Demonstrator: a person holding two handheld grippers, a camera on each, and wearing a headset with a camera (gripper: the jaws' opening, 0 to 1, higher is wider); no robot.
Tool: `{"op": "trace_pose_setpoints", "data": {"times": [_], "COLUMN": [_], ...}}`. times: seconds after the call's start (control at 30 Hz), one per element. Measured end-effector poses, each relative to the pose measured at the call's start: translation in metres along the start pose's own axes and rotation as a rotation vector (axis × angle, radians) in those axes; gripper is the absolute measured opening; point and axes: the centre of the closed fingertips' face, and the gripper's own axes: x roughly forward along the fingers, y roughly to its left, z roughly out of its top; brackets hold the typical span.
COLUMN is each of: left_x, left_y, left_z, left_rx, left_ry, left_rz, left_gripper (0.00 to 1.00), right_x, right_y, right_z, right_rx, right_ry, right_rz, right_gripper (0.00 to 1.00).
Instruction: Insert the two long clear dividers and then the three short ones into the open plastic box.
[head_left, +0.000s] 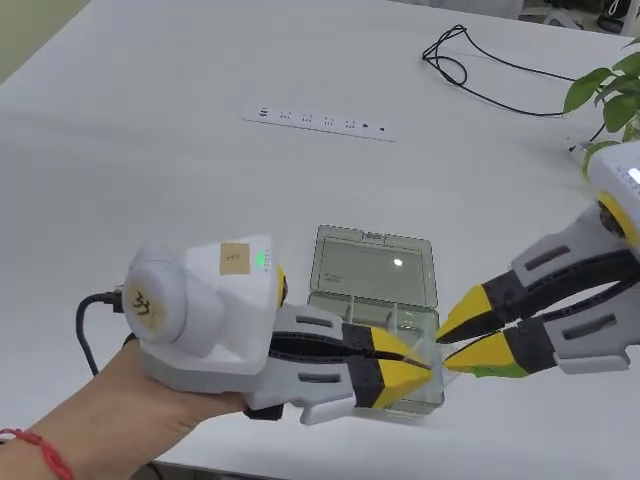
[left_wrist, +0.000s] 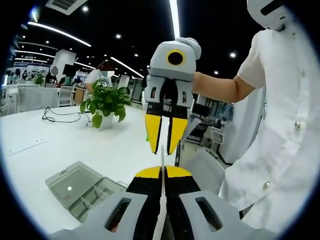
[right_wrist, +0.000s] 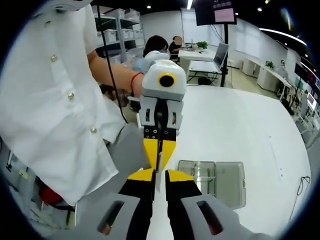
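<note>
The left gripper (head_left: 420, 368), seen from the head view, comes in from the near left with its jaws clenched on a clear divider (head_left: 432, 350). The right gripper (head_left: 445, 342) reaches in from the right to meet it tip to tip, jaws a little parted around the divider's other end. From where I stand, both pairs of tips hang over the near right part of the box (head_left: 375, 270). Its lid lies flat on the far side and its base is under the jaws. The divider's long axis runs from one gripper to the other, left to right across the base. Whether it is a long piece or a short one I cannot tell.

In the left gripper view, the left gripper (left_wrist: 162, 172) has its yellow tips pressed together on the divider (left_wrist: 162, 157), which shows edge-on as a thin pale line. The right gripper (left_wrist: 164, 150) faces it, and the line runs up into the gap between its tips. The box (left_wrist: 80, 185) sits low and off to the left, well below the held piece, with some partitions showing in the base.

In the right gripper view, the right gripper (right_wrist: 160, 175) shows a slit between its tips, and the left gripper (right_wrist: 158, 160) points straight into it. The box (right_wrist: 220, 182) lies to the right on the table. By my reckoning the piece must go down and be squared to the base's slots, and either hand is near enough.
</note>
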Motion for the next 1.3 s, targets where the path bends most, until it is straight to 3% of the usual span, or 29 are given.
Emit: {"op": "trace_pose_setpoints", "data": {"times": [0.47,1.1,1.3], "left_x": [0.0002,-0.0034,-0.008], "left_y": [-0.0025,0.0003,0.0065], "left_z": [-0.0005,-0.0022,-0.0027], "left_rx": [0.015,0.0,-0.006], "left_ry": [-0.003,-0.015,-0.019], "left_rz": [-0.004,0.023,0.054], "left_gripper": [0.0,0.0,0.08], "right_x": [0.0029,0.0031,-0.0037], "right_y": [0.0057,0.0056,0.0025], "right_z": [-0.0013,-0.0032,-0.0061], "right_rx": [0.012,0.008,0.017], "right_ry": [-0.01,-0.008,-0.007], "right_rz": [0.032,0.027,0.013], "right_gripper": [0.03,0.02,0.02]}}
